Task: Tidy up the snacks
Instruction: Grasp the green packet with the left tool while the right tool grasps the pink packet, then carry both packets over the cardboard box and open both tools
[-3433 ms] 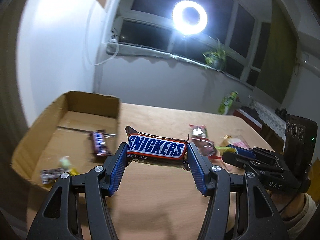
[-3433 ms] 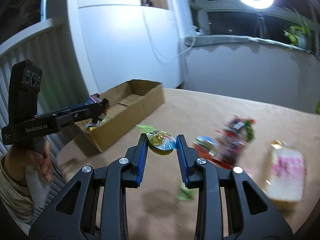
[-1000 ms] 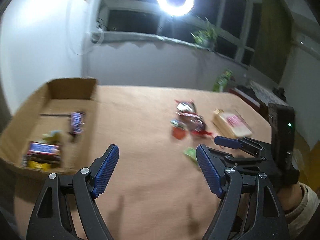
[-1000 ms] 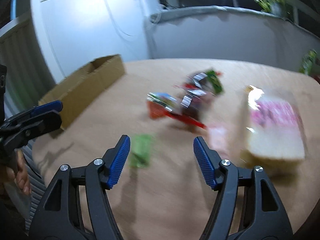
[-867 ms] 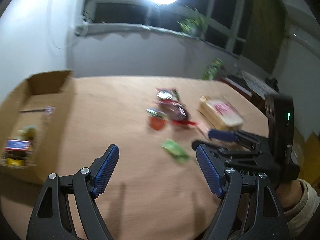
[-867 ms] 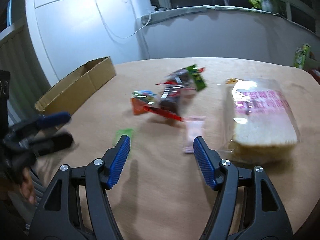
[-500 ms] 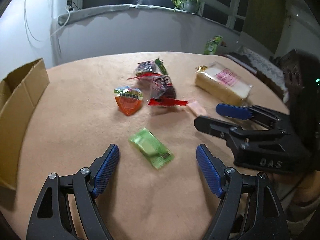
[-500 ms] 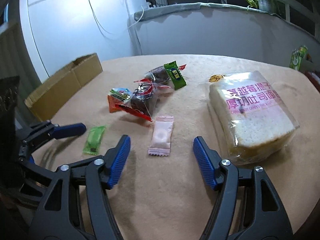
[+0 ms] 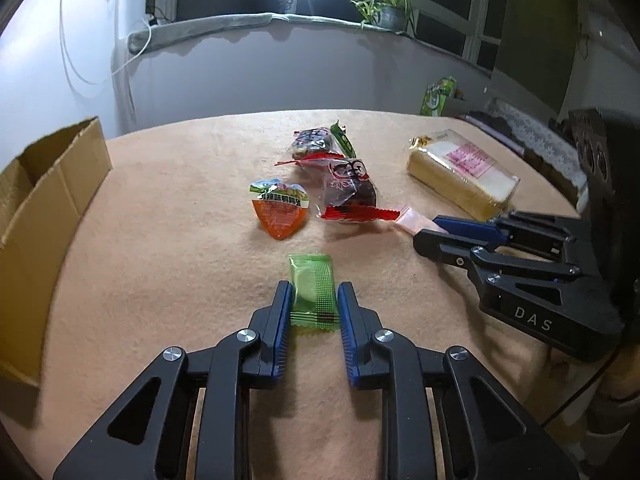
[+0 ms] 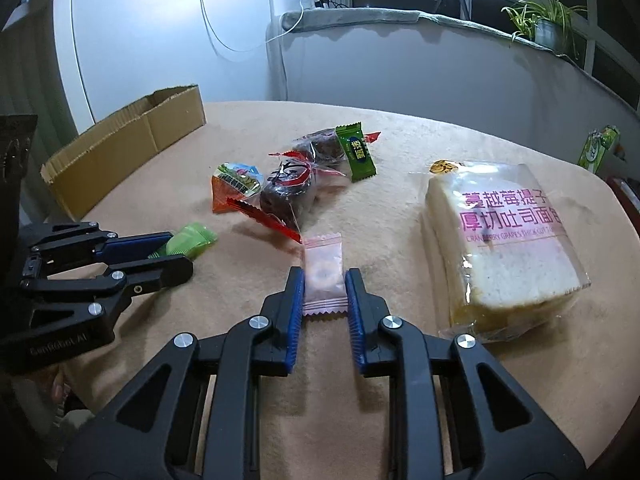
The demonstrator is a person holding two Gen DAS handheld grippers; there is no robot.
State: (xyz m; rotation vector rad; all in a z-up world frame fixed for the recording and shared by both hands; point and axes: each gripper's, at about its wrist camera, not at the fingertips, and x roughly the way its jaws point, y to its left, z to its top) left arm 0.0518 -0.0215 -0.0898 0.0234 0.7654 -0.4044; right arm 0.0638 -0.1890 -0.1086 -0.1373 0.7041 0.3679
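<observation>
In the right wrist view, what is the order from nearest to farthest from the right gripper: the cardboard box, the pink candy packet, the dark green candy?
1. The pink candy packet, gripped by the right gripper on the table.
2. The dark green candy, farther back, leaning on the dark wrapped snacks.
3. The cardboard box, far left at the table's edge.

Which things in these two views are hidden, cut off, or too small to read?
- Cardboard box, left wrist view: cut by the left edge; its inside is behind its wall.
- Box, right wrist view: only the outer wall shows, so its contents are hidden.
- Green packet, right wrist view: partly behind the left gripper.
- Pink packet, left wrist view: mostly hidden by the right gripper.
- Green carton, left wrist view: print too small.
</observation>
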